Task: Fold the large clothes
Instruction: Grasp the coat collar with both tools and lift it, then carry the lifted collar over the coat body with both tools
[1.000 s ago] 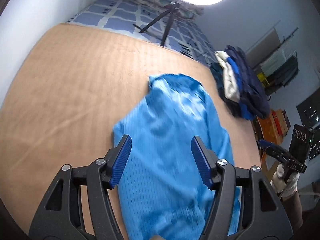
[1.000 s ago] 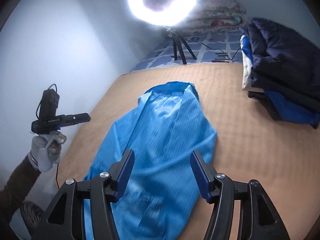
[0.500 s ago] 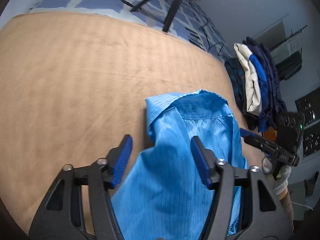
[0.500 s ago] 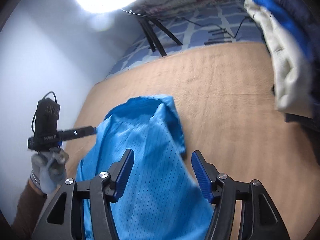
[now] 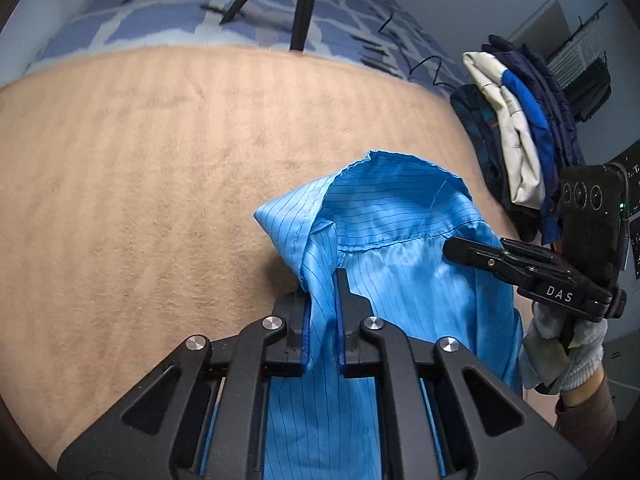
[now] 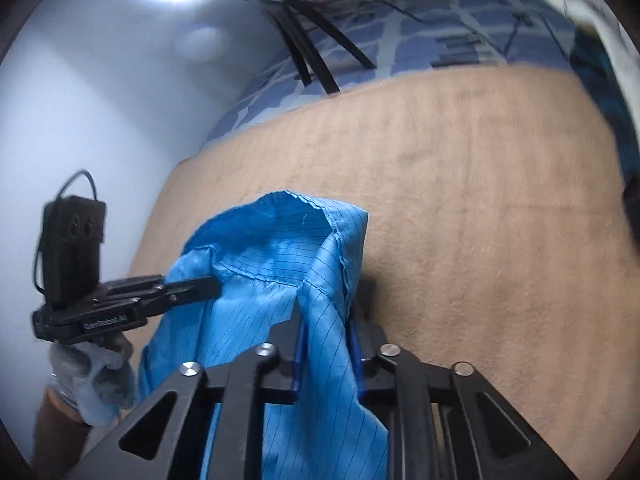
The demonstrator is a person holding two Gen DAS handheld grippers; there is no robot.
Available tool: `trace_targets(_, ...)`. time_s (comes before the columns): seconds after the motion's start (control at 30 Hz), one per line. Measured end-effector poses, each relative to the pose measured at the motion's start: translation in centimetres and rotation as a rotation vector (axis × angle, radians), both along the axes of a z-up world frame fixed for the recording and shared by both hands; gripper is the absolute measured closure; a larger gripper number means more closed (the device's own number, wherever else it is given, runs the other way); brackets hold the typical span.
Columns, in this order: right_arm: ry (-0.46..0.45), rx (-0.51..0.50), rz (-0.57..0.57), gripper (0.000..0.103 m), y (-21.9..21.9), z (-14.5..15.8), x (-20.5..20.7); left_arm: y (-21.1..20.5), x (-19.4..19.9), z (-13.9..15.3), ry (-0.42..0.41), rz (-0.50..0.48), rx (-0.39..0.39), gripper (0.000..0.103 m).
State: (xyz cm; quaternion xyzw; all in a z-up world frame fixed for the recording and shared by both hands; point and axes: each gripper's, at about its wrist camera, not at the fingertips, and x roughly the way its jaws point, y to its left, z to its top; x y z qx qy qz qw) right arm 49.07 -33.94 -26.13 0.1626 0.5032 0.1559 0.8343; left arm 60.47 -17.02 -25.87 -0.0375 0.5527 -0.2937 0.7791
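Both grippers sit lower and farther up the garment than a second ago, and both sets of jaws, spread wide then, are closing now.

Left wrist view: left gripper (image 5: 322, 312) has its blue pads pinching a fold of the blue shirt (image 5: 384, 240) just below the collar, on the shirt's left side in this picture. Cloth fills the gap between the pads. Earlier the same jaws hung open over the flat middle of the shirt. Right gripper (image 5: 456, 246) comes in from the right, held by a gloved hand (image 5: 560, 348), its tip on the opposite shoulder area; whether it pinches cannot be told from this angle. Stacked clothes (image 5: 516, 128) lie well apart at the far right of the tan blanket (image 5: 140, 168).

Right wrist view: right gripper (image 6: 326, 336) has cloth bunched between its pads, near the collar's right side; jaws nearly pressed together on it. Left gripper (image 6: 208, 284) tip meets the other shoulder.

Judgement: both shoulders look gripped, so a lift or fold-over of the top end can start.

Shirt lies on the blanket, long axis running away from the cameras, collar (image 6: 288, 208) pointing toward the tripod legs (image 5: 304, 4) at the far edge, hem end below the frame.
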Motion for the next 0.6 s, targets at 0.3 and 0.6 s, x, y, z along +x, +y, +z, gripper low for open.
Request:
trace_targets(0.3, -0.092, -0.073, 0.03, 0.1, 2.2, 6.1, -3.5, 1.6, -4.5, 5.9, -0.083, -0.002, -0.053, 0.098)
trace_targets(0.6, -0.187, -0.111, 0.092, 0.101, 6.0, 13.5, -11.6, 4.4, -13.6, 13.7, -0.181, -0.043, -0.073, 0.099)
